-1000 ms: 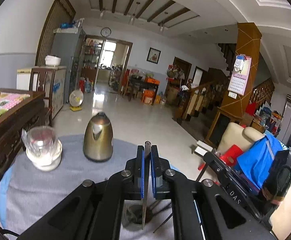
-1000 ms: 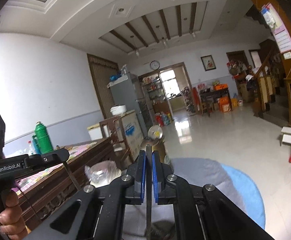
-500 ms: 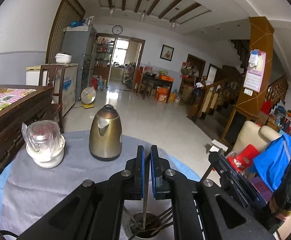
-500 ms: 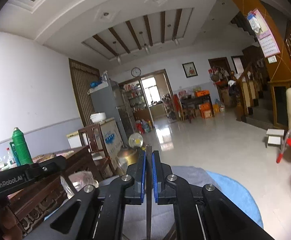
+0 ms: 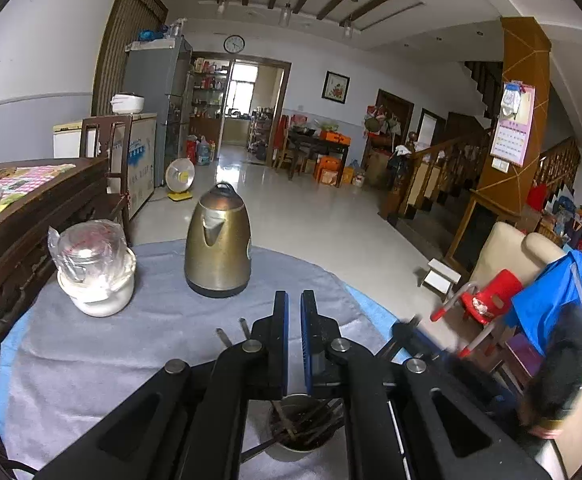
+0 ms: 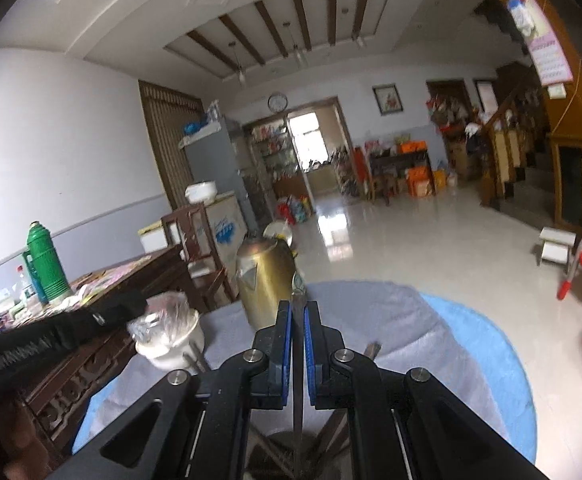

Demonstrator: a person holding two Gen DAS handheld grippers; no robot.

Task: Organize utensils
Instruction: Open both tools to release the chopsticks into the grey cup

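Below my left gripper [image 5: 295, 300], at 6 o'clock, the holder [image 5: 303, 424] now keeps its utensil; jaws pressed together, empty. My right gripper [image 6: 298, 312] pinches a utensil [image 6: 298, 360], lowered for insertion.

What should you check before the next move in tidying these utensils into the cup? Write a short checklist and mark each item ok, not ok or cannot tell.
1. Right gripper is shut on the metal utensil: ok.
2. That utensil's shaft points down towards the holder cup: ok.
3. Left gripper is shut, but whether it is holding anything: cannot tell.
4. Free room in the cup, where several utensils already lie crossed: cannot tell.
5. Kettle and covered bowl stand clear of both grippers: ok.
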